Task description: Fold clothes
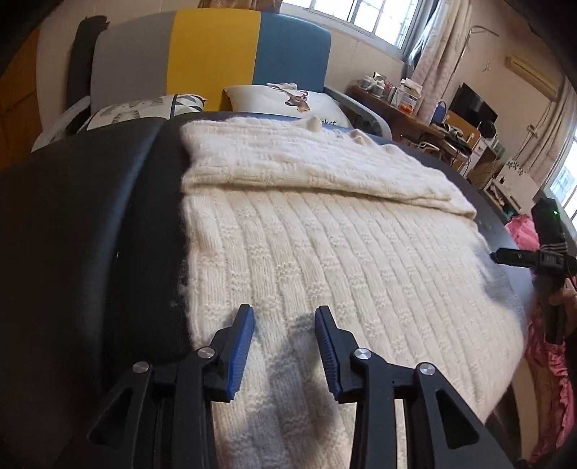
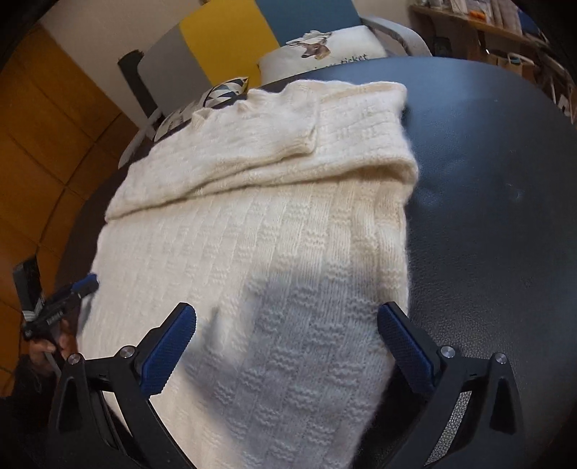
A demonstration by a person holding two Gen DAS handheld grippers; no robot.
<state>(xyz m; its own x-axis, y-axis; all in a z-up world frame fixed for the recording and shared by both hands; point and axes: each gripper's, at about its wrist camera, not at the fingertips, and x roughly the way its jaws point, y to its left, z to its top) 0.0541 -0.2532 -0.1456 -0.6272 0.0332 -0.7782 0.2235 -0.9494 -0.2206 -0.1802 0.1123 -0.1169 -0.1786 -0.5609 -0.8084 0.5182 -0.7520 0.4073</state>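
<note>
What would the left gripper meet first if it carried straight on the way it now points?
Most likely the cream knitted sweater: the left gripper points down at its near part, jaws open with nothing between them. Depth is hard to judge, but nothing else lies in that line.

Beyond the dark desk [image 1: 72, 223] stands a headboard [image 1: 212, 54] in upholstered panels of grey, yellow and blue, with a black strip at its left side. Two pillows lean against it: a patterned one [image 1: 144, 108] with grey and blue shapes, and a white one [image 1: 288, 101] printed with a deer's head. Orange-brown wooden panelling [image 2: 47, 151] covers the wall to the left. Daylight comes through windows [image 1: 364, 18] high on the far wall, with pale patterned curtains [image 1: 432, 72] hanging beside them. Along the right wall runs a cluttered wooden shelf [image 1: 404, 108] holding boxes and small containers, and a dark screen [image 1: 472, 104] sits farther on. An air conditioner [image 1: 530, 72] is mounted high there.
</note>
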